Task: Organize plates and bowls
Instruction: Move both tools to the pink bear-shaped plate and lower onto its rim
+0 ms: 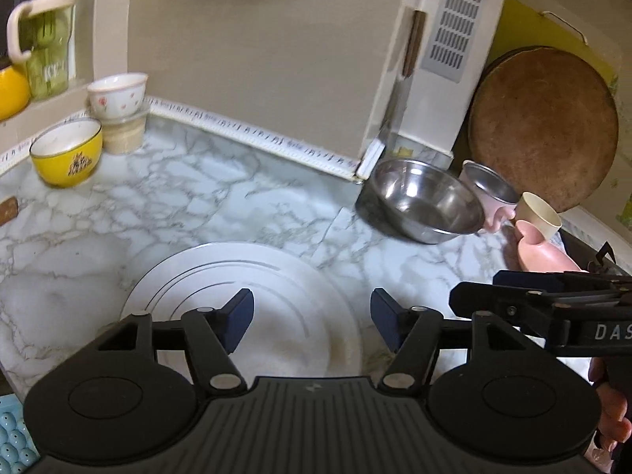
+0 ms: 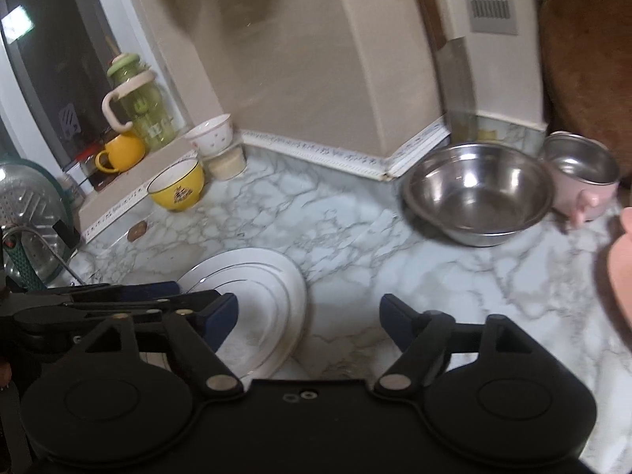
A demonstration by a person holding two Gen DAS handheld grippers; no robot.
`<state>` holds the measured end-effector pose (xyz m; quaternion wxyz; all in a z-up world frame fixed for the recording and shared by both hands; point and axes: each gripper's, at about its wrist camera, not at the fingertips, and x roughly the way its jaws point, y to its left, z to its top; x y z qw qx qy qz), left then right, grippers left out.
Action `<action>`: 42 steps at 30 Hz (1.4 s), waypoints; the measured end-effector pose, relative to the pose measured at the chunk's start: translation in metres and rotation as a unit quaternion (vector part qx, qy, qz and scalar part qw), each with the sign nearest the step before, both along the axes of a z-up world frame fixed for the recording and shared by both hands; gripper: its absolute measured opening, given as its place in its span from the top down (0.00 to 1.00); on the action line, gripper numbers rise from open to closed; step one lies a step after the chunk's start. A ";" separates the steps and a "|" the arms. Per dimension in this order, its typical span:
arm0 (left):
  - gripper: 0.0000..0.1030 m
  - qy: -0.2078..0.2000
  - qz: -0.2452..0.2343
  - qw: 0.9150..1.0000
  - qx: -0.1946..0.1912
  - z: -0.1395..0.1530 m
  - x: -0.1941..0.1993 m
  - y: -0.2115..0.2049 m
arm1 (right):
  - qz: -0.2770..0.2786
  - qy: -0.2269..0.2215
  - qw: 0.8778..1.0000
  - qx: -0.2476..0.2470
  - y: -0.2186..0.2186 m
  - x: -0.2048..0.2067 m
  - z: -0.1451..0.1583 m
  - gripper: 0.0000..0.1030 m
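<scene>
Marble tabletop (image 1: 197, 197) is carrying a white plate (image 1: 252, 300) near its front edge, steel bowl (image 1: 424, 197) toward the back wall. Left claw (image 1: 312, 312) is hovering released over the plate, right claw (image 2: 308, 316) released beside it. Risk: claws crowding, colliding, plate skidding on slick marble.

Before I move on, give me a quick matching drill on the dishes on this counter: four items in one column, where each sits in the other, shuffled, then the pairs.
Items:
1. white plate
2. yellow bowl
3. large steel bowl
4. floral bowl

Places:
A. stacked on a clear tub in the back corner
B. beside the pink pot, near the round wooden board
C. flat on the marble, under the left gripper
D. beside the window sill

Pairs: 1-C, 2-D, 3-B, 4-A
</scene>
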<state>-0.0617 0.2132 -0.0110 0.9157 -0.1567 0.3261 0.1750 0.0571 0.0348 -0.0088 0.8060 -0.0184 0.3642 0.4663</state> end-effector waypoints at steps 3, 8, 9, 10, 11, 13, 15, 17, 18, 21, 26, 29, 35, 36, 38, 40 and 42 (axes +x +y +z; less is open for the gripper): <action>0.37 -0.003 -0.006 1.000 0.005 0.004 0.006 -0.015 | -0.010 -0.008 1.000 0.005 -0.017 0.003 0.004 0.14; 0.26 -0.019 -0.014 1.000 0.015 0.009 0.014 -0.044 | -0.023 -0.039 0.999 0.015 -0.046 0.006 0.011 0.03; 0.26 -0.022 -0.017 0.999 0.016 0.010 0.017 -0.050 | -0.025 -0.043 0.999 0.017 -0.053 0.007 0.012 0.03; 0.25 -0.025 -0.021 0.999 0.016 0.011 0.019 -0.055 | -0.027 -0.047 0.998 0.019 -0.059 0.008 0.013 0.02; 0.25 -0.027 -0.025 0.999 0.016 0.012 0.022 -0.060 | -0.030 -0.050 0.998 0.021 -0.065 0.009 0.014 0.02; 0.25 -0.030 -0.032 0.999 0.015 0.014 0.029 -0.071 | -0.039 -0.056 0.997 0.024 -0.078 0.013 0.016 0.01; 0.25 -0.032 -0.038 0.999 0.013 0.015 0.037 -0.082 | -0.049 -0.060 0.997 0.026 -0.092 0.017 0.017 0.01; 0.25 -0.034 -0.048 0.998 0.013 0.017 0.045 -0.093 | -0.060 -0.062 0.996 0.026 -0.106 0.023 0.019 0.01; 0.25 -0.035 -0.054 0.998 0.016 0.017 0.050 -0.100 | -0.067 -0.064 0.995 0.024 -0.113 0.025 0.019 0.01; 0.25 -0.037 -0.079 0.996 0.023 0.018 0.068 -0.120 | -0.086 -0.068 0.994 0.018 -0.136 0.033 0.018 0.01; 0.25 -0.033 -0.137 0.989 0.032 0.012 0.108 -0.156 | -0.137 -0.068 0.988 0.002 -0.171 0.047 0.008 0.01; 0.25 -0.028 -0.177 0.983 0.046 0.007 0.134 -0.177 | -0.177 -0.055 0.983 -0.005 -0.191 0.060 0.000 0.01; 0.25 -0.013 -0.248 0.967 0.057 -0.010 0.194 -0.203 | -0.253 -0.038 0.966 -0.025 -0.222 0.079 -0.017 0.02; 0.25 -0.009 -0.261 0.964 0.059 -0.014 0.205 -0.205 | -0.267 -0.035 0.963 -0.030 -0.226 0.082 -0.020 0.02; 0.25 0.000 -0.284 0.957 0.058 -0.021 0.225 -0.207 | -0.293 -0.029 0.955 -0.042 -0.233 0.087 -0.026 0.03; 0.25 0.011 -0.302 0.951 0.061 -0.027 0.243 -0.208 | -0.316 -0.020 0.947 -0.052 -0.240 0.094 -0.033 0.04; 0.25 0.022 -0.317 0.946 0.070 -0.034 0.263 -0.209 | -0.337 -0.013 0.939 -0.061 -0.244 0.100 -0.039 0.06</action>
